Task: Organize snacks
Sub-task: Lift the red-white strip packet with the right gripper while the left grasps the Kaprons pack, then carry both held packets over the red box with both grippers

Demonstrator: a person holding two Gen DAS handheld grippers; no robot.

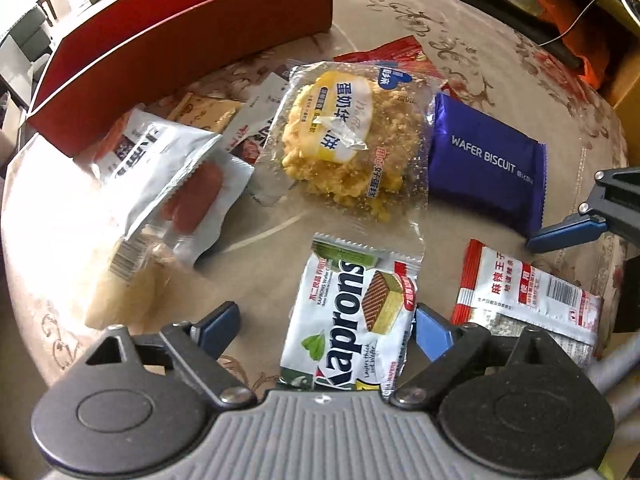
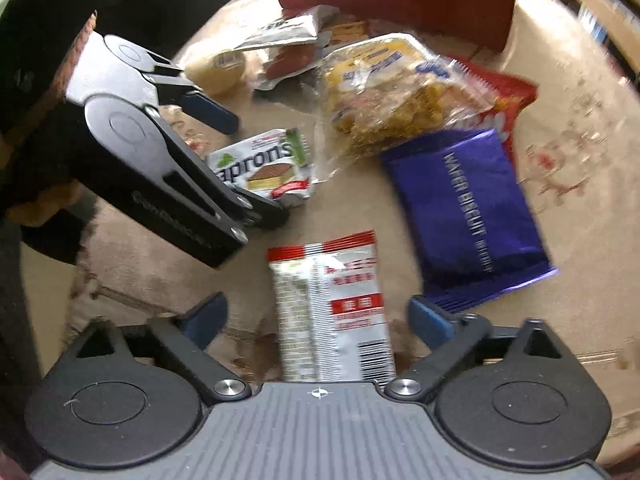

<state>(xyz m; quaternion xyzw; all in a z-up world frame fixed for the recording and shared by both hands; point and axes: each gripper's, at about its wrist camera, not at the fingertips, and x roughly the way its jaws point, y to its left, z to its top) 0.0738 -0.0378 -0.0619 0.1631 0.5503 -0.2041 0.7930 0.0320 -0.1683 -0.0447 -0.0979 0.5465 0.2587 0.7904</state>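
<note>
Both wrist cams sit low and close over the counter [image 1: 400,12], looking past their own jaws toward the red box [image 1: 180,40] at its far edge; both catch the same snack pile.

Your left gripper [image 1: 326,330] is spread wide with the Kaprons wafer pack [image 1: 352,320] lying between its blue fingers [image 1: 432,330]. Beyond it you see the clear crumbly-cake bag [image 1: 352,140], the purple wafer biscuit pack [image 1: 486,164] and the red box [image 1: 180,48].
</note>
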